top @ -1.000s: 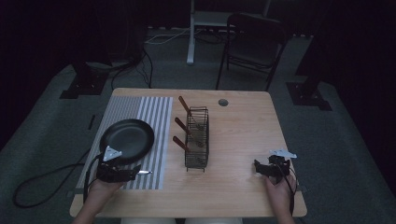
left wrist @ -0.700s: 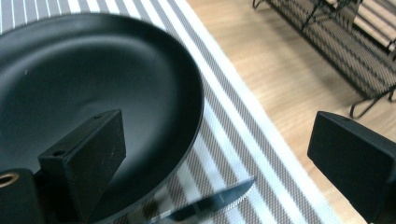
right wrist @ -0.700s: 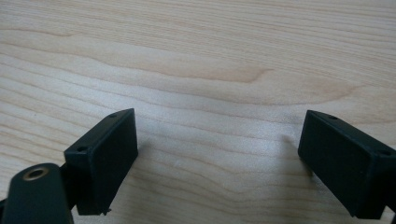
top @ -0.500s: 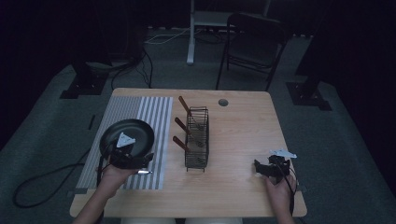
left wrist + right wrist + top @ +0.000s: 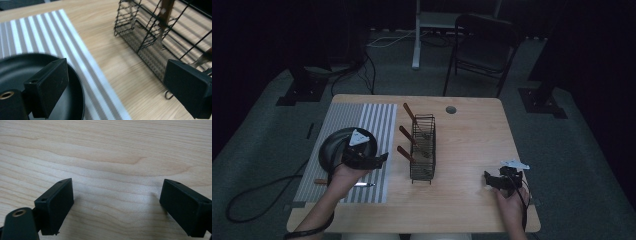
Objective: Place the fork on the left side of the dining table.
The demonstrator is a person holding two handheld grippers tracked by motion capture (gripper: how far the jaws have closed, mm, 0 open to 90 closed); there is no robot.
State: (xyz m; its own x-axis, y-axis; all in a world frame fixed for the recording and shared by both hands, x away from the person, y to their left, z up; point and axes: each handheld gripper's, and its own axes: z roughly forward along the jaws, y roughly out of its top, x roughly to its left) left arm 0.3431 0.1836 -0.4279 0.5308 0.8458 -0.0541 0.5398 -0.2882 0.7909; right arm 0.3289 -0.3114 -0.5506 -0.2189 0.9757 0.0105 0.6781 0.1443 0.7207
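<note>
The black pan point(image 5: 337, 147) lies on the striped mat point(image 5: 372, 117) at the left of the wooden table point(image 5: 472, 145), and the left gripper point(image 5: 379, 159) hangs over its right edge, pointing toward the wire rack point(image 5: 423, 147). In the left gripper view the jaws stand wide apart with nothing between them: one jaw shows over the pan's rim point(image 5: 75, 100), the other in front of the rack's mesh point(image 5: 150, 50), where brown-handled utensils point(image 5: 166, 11) stand in the basket. A utensil point(image 5: 344, 183) lies on the mat just by the person's left hand point(image 5: 343, 176). The right gripper point(image 5: 492, 181) sits low over bare wood near the table's right front corner, well apart from the rack; its jaws are also spread wide and empty, with only wood grain point(image 5: 112, 162) between them.
</note>
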